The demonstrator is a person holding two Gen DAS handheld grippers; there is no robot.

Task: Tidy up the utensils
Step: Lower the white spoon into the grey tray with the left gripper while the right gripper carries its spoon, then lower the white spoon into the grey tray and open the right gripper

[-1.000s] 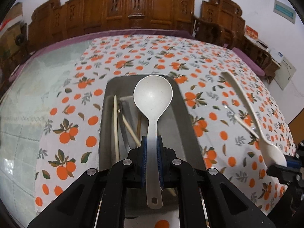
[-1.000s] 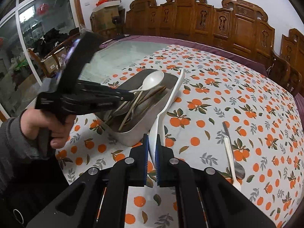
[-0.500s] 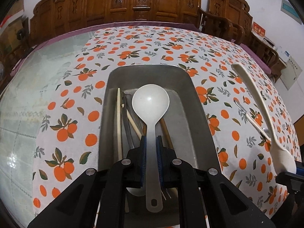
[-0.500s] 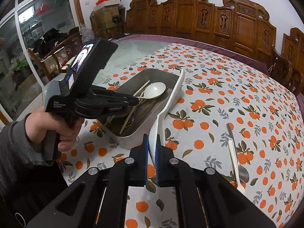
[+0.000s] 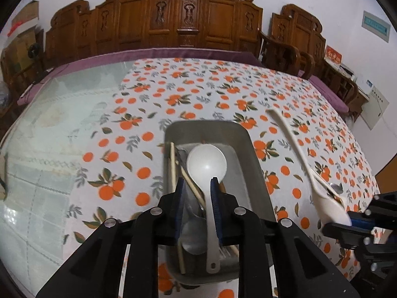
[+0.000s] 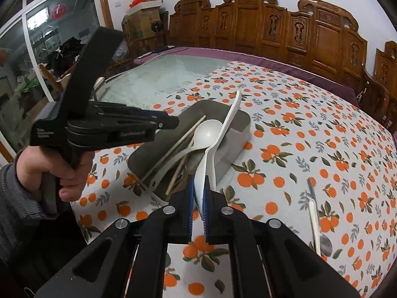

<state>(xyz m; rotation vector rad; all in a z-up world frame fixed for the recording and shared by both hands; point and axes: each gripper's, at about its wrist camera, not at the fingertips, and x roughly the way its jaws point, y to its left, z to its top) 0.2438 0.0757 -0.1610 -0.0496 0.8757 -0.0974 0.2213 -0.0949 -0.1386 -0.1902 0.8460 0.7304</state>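
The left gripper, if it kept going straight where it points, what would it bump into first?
Most likely the white ladle lying in the metal tray, right under the left gripper, whose jaws have just been opening around its handle. Depth is hard to judge; chopsticks lie beside it.

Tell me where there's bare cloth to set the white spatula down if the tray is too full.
The metal tray is crowded: ladle, chopsticks and more. Bare orange-print tablecloth lies beyond the tray toward the carved chairs, and between the tray and the two utensils lying on the right. The glass tabletop left of the cloth is also bare.
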